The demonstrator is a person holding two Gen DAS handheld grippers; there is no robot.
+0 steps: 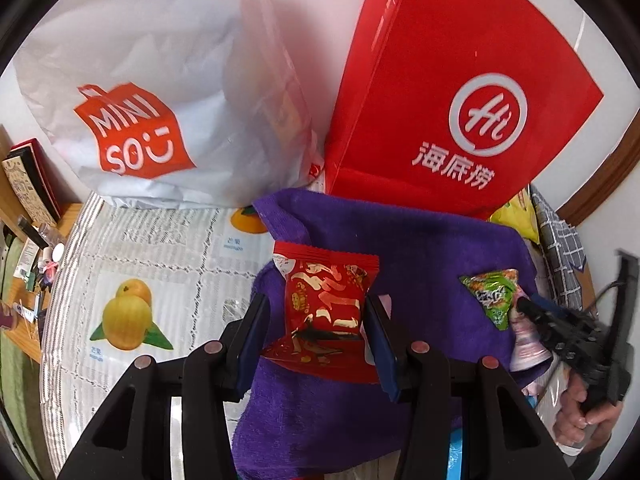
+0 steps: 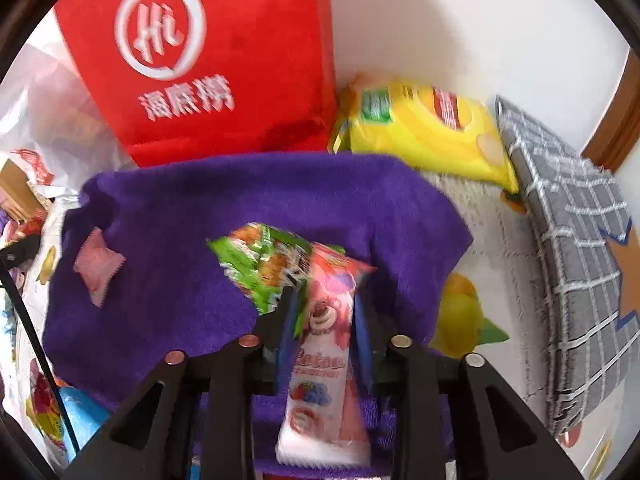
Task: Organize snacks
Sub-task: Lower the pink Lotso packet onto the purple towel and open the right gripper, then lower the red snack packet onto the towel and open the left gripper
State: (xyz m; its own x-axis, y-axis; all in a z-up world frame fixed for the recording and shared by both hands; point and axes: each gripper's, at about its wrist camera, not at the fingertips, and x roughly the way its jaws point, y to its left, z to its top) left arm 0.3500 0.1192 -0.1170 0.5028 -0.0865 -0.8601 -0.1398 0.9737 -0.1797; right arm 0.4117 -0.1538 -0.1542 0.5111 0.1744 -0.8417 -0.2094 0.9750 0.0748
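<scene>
In the left wrist view my left gripper (image 1: 316, 312) is shut on a red snack packet (image 1: 326, 308) and holds it over a purple towel (image 1: 420, 248). My right gripper (image 1: 524, 304) shows at the right, by a green snack packet (image 1: 494, 294). In the right wrist view my right gripper (image 2: 324, 300) is shut on a pink and white strawberry snack packet (image 2: 326, 364) above the purple towel (image 2: 200, 200). The green packet (image 2: 260, 260) lies on the towel just beyond the fingers. A small pink candy (image 2: 98, 264) lies on the towel at left.
A red paper bag (image 1: 460, 92) and a white Miniso bag (image 1: 160, 100) stand at the back by the wall. A yellow snack bag (image 2: 424, 128) and a grey checked cloth (image 2: 576, 240) lie at right. A lace fruit-print tablecloth (image 1: 140, 280) covers the table.
</scene>
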